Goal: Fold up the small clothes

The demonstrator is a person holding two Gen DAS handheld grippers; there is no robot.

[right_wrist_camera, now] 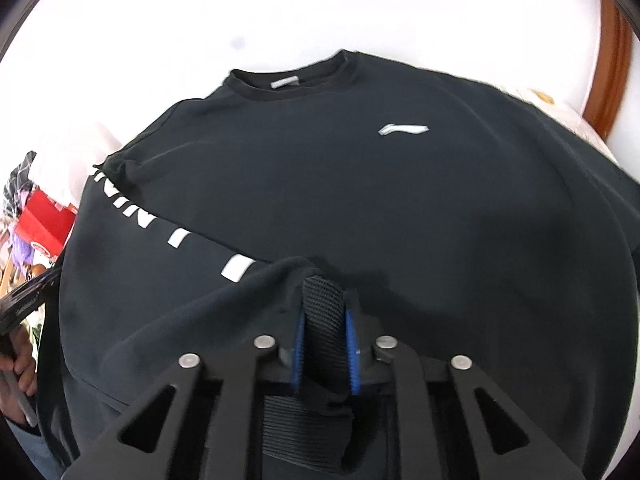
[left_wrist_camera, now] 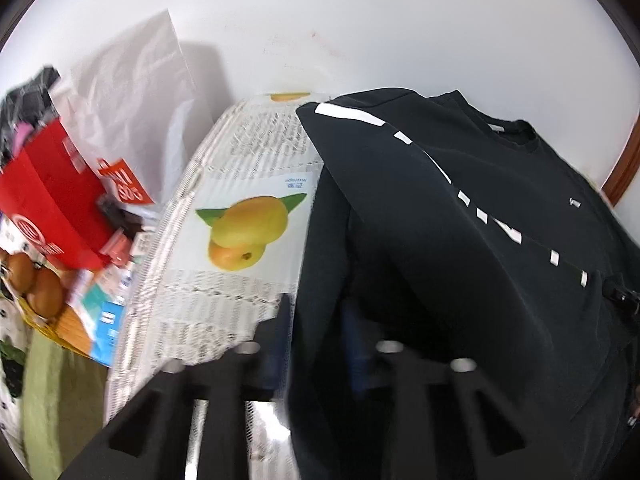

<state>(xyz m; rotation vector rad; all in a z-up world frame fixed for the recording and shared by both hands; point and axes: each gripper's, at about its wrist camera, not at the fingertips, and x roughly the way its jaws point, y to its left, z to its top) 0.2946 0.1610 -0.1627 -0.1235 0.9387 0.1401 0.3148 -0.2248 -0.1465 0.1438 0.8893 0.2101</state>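
Observation:
A black sweatshirt (right_wrist_camera: 360, 184) with a small white chest logo lies flat, neck toward the wall. Its sleeve (right_wrist_camera: 160, 240) with white lettering is folded across the body. My right gripper (right_wrist_camera: 325, 320) is shut on the sleeve's ribbed cuff (right_wrist_camera: 322, 300), which sits pinched between the blue pads (right_wrist_camera: 298, 340). In the left wrist view the sweatshirt (left_wrist_camera: 460, 208) fills the right half, with the lettered sleeve raised in a ridge. My left gripper (left_wrist_camera: 316, 328) is shut on the garment's left side edge, and dark cloth hides most of its fingers.
Newspaper with a mango picture (left_wrist_camera: 240, 224) covers the surface left of the sweatshirt. Beyond it are a red box (left_wrist_camera: 52, 204), a white bag (left_wrist_camera: 136, 92) and brown eggs (left_wrist_camera: 36, 284). A person's hand (right_wrist_camera: 20, 360) shows at the left edge. Wooden trim (right_wrist_camera: 608, 60) stands at the right.

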